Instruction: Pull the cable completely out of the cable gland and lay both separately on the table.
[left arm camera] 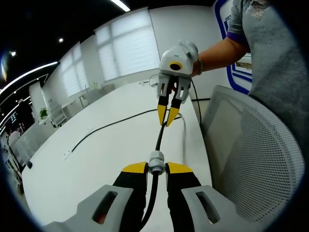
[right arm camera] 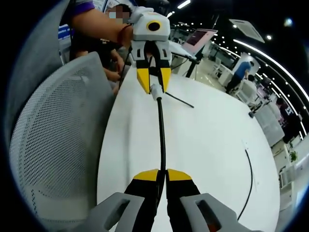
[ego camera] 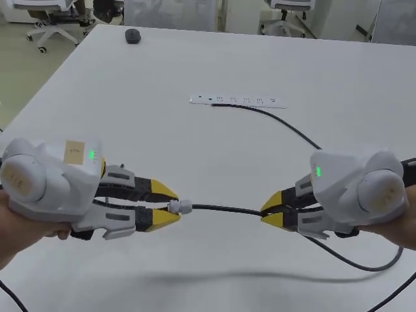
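A black cable (ego camera: 224, 209) runs level above the white table (ego camera: 195, 149) between my two grippers. Its left end sits in a small grey cable gland (ego camera: 181, 208). My left gripper (ego camera: 173, 208) is shut on that gland, which shows between its yellow jaws in the left gripper view (left arm camera: 156, 163). My right gripper (ego camera: 265, 213) is shut on the cable a short way to the right, and the cable's free length (ego camera: 351, 261) trails off behind it. In the right gripper view the cable (right arm camera: 161, 135) leads straight from my right gripper (right arm camera: 161, 174) to the gland (right arm camera: 155, 91).
A white power strip (ego camera: 237, 101) with its own black lead (ego camera: 286, 125) lies mid-table. A dark mouse (ego camera: 132, 36) rests near the far edge. Office chairs (ego camera: 52, 23) stand beyond the table, and a grey mesh chair (left arm camera: 256, 164) is close at the near side.
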Motion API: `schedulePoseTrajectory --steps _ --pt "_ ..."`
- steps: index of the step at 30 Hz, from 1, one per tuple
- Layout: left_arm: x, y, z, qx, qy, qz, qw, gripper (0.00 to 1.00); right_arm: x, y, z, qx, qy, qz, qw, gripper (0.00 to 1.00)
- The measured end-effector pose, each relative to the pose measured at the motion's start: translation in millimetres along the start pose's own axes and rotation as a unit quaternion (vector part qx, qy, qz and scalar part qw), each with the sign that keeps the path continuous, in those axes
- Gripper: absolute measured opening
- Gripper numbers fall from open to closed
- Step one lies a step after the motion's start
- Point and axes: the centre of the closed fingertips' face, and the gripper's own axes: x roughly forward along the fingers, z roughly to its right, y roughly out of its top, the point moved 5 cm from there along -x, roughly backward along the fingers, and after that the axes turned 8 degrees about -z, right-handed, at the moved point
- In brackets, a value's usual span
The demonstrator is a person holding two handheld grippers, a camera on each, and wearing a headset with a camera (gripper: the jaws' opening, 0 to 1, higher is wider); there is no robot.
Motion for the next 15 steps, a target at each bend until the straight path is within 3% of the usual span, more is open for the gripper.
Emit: schedulePoseTrajectory --steps 8,12,15 --pt "3.3 1.9 2.0 -0.001 0.0 0.0 1.0 0.15 -2.0 -2.6 1.1 0.01 0.0 -0.001 0.9999 0.0" --pt "7.7 0.8 0.6 -0.007 0.002 -0.011 0.9999 0.15 -3.0 -3.0 1.0 0.02 0.002 -0.002 0.9998 0.0" --pt "11.9 0.4 1.6 -0.002 0.002 -0.024 0.9997 0.15 -8.5 11.7 2.8 0.037 -0.003 0.028 0.9989 0.07"
